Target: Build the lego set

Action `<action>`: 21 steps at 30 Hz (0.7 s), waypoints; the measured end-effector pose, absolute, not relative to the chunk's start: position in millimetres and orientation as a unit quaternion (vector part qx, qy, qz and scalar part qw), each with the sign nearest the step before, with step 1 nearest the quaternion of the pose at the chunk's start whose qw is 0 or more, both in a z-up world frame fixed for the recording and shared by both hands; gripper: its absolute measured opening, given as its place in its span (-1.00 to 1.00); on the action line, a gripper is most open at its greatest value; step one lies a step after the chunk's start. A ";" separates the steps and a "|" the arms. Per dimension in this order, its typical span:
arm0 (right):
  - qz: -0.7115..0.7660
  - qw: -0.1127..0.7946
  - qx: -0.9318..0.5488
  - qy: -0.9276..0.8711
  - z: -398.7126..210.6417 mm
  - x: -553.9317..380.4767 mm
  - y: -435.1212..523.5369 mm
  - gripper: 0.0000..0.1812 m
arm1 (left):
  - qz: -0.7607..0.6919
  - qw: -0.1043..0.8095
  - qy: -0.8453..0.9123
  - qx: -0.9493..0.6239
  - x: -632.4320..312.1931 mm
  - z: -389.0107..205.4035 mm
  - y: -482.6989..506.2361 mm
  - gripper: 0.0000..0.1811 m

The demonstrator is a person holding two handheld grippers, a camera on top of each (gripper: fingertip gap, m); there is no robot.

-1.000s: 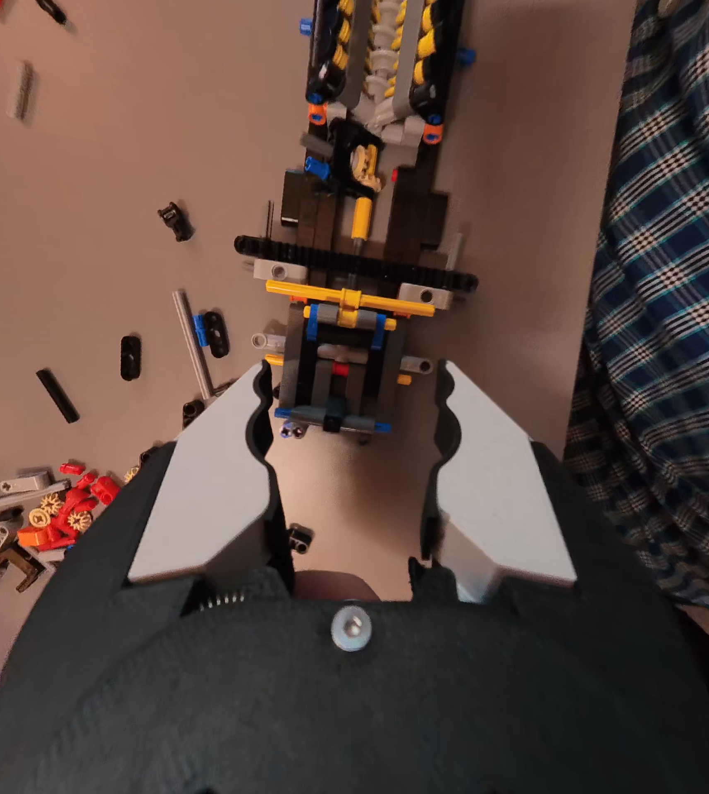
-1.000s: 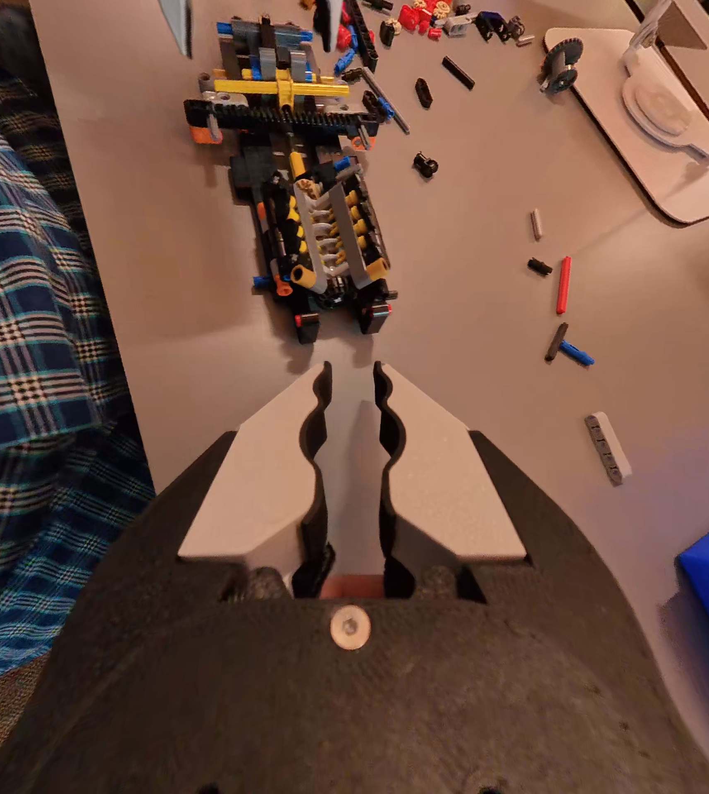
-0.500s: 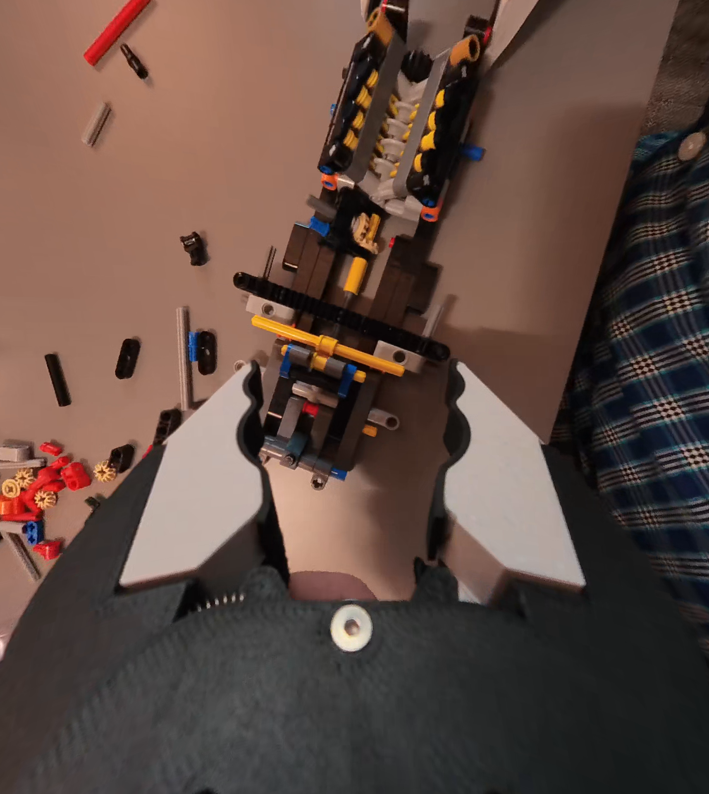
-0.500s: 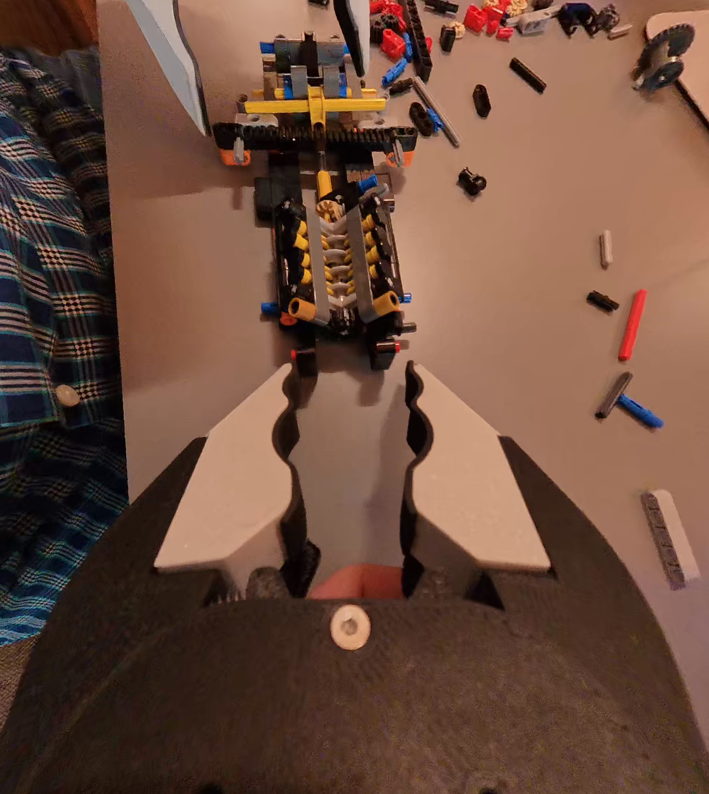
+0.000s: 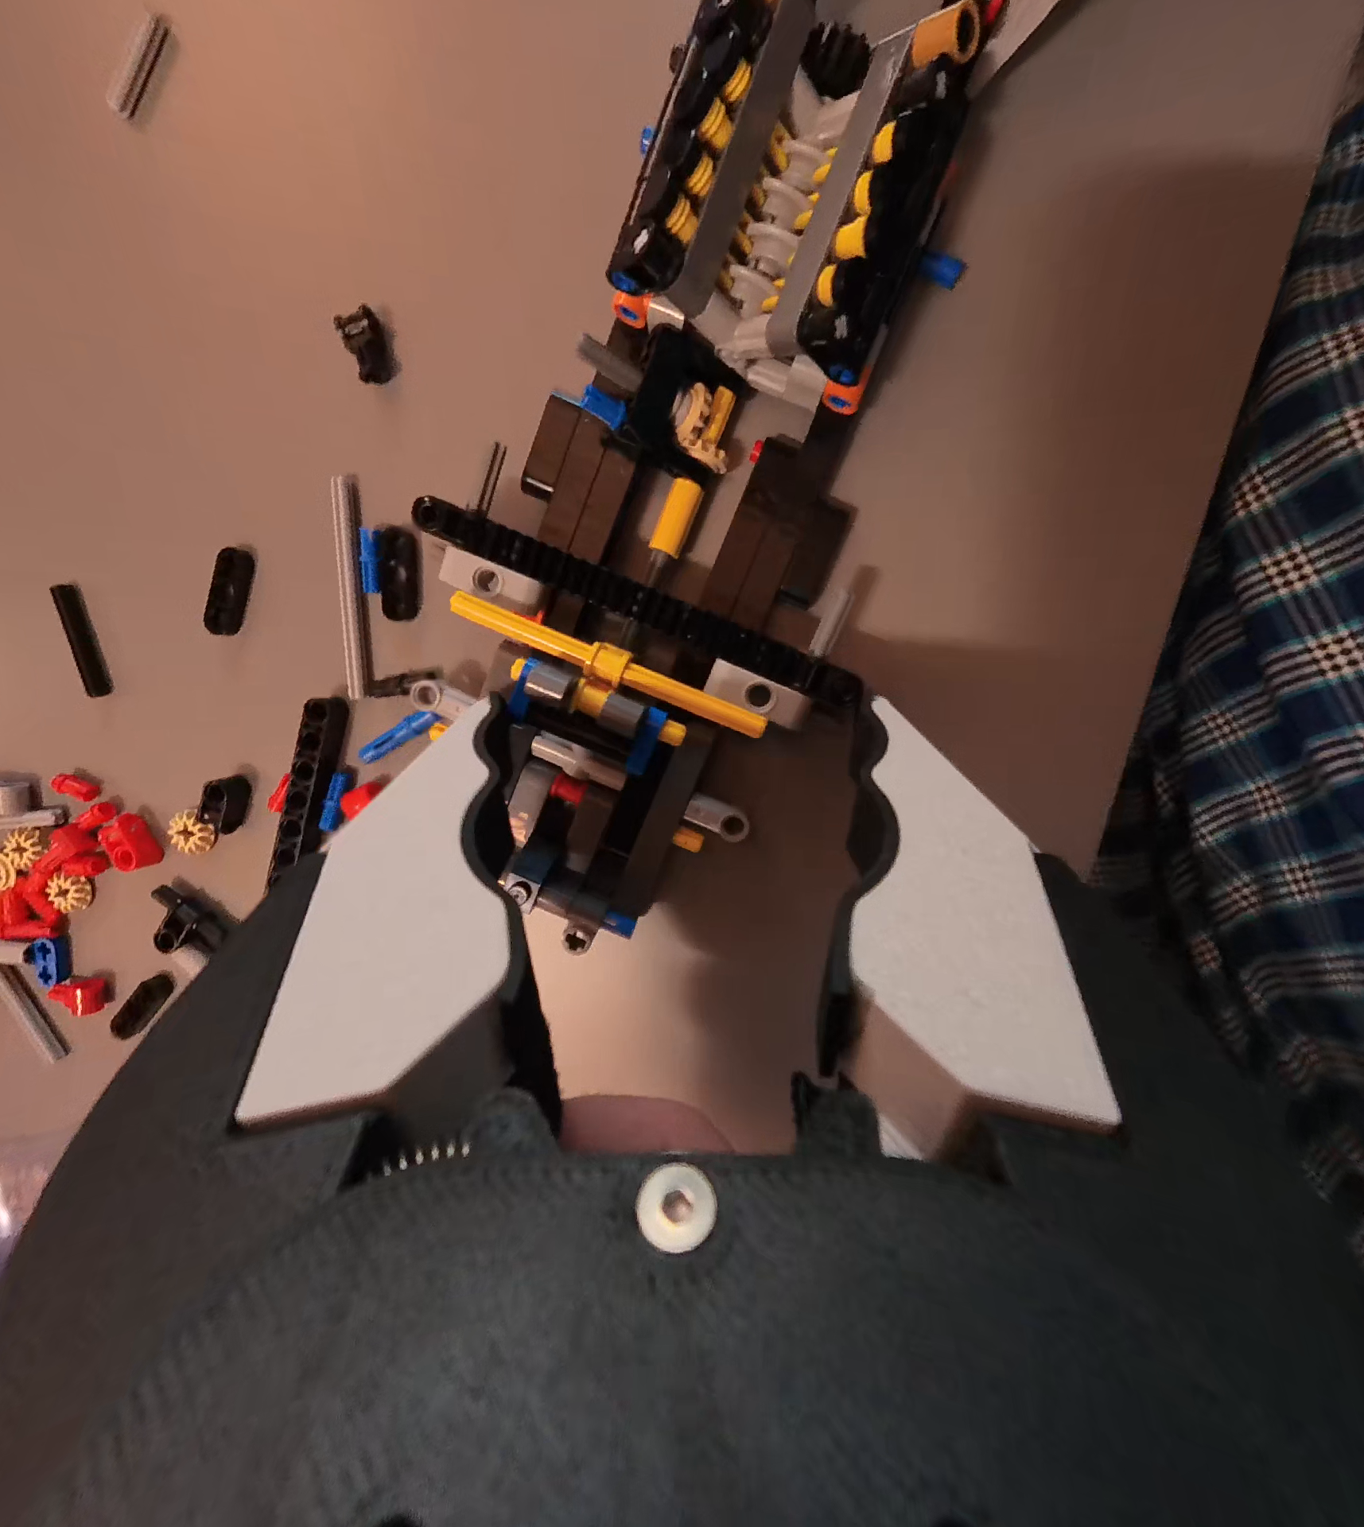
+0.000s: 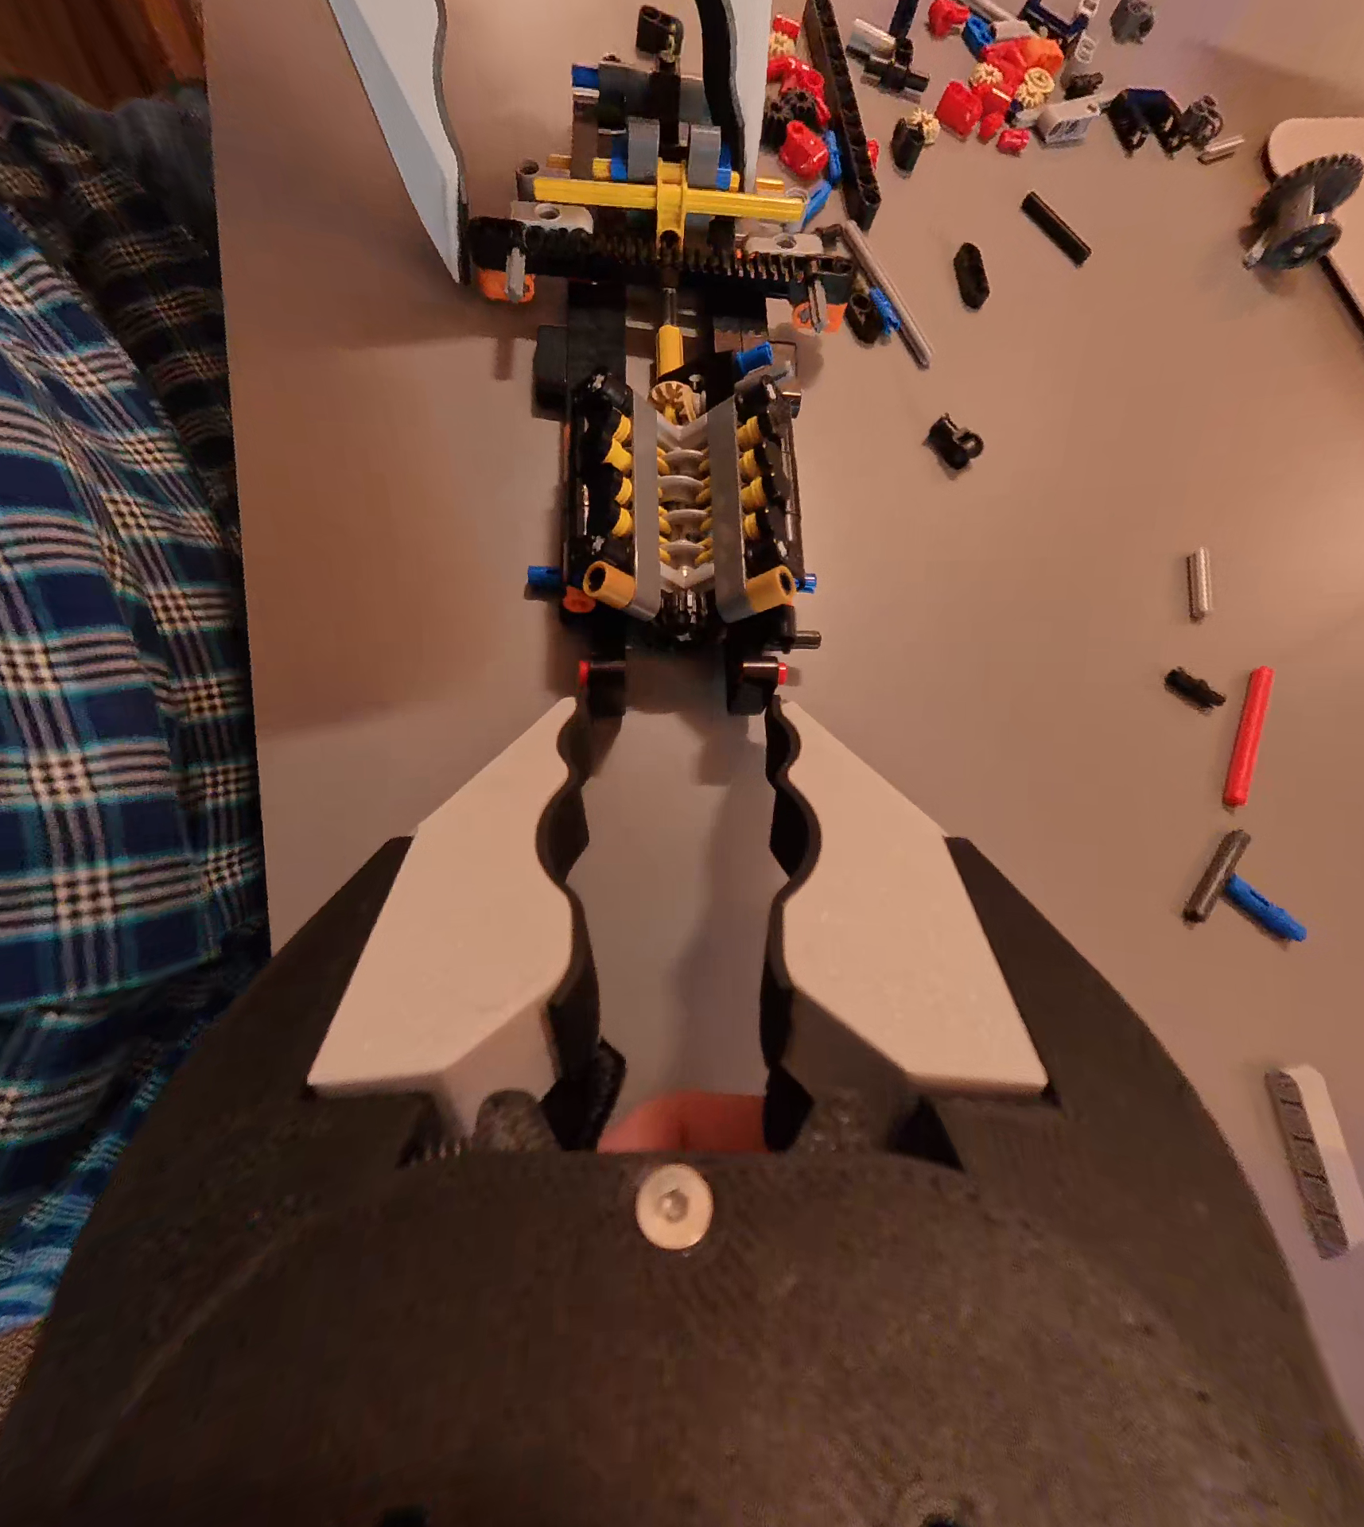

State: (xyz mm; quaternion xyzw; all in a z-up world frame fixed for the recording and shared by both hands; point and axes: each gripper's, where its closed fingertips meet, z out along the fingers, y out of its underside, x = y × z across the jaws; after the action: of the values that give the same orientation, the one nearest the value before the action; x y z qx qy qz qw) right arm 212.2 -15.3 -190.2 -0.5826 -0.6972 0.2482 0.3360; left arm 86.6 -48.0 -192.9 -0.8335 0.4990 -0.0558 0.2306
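Note:
The partly built lego chassis (image 5: 662, 578) lies on the tan table, with a yellow-and-grey engine block at one end and a black rack with a yellow axle across it. My left gripper (image 5: 678, 719) is open, and its fingers flank the blue-and-black end of the chassis (image 5: 579, 826). That end sits close to the left finger, and a gap remains on the right. My right gripper (image 6: 674, 711) is open and empty, with its tips level with the two black prongs (image 6: 604, 677) at the engine end (image 6: 682, 496). The left gripper's fingers (image 6: 414, 124) show at the far end.
A pile of loose red, black and tan parts (image 5: 42, 876) lies left of the chassis; it also shows in the right wrist view (image 6: 992, 74). A red axle (image 6: 1248, 735), a grey beam (image 6: 1314, 1157) and a black gear (image 6: 1306, 206) on a pale board lie to the right. A person's plaid shirt (image 6: 42, 578) borders the table edge. Tip to tip, the grippers are about 15 cm apart.
Both grippers have moved in towards the chassis from opposite ends. The right gripper has opened wider. The left fingers now sit on either side of the chassis end.

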 end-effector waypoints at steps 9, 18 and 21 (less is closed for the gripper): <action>0.252 0.327 -0.588 -0.696 -190.0 185.5 -35.6 -0.61 | -0.046 0.184 0.531 -0.826 53.9 -193.4 -53.1 -0.10; 0.255 0.333 -0.580 -0.698 -190.3 163.2 -44.5 -0.64 | -0.010 0.143 0.548 -0.824 28.0 -194.6 -50.9 -0.08; 0.259 0.332 -0.580 -0.697 -190.6 161.7 -45.1 -0.64 | -0.010 0.143 0.547 -0.825 27.1 -194.7 -49.6 -0.08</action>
State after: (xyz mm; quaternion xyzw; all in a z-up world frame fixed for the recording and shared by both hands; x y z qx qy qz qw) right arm 161.7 -45.1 -190.6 -0.5799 -0.6974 0.2590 0.3321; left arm 27.1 -49.6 -194.7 -0.8247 0.5472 -0.0096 0.1429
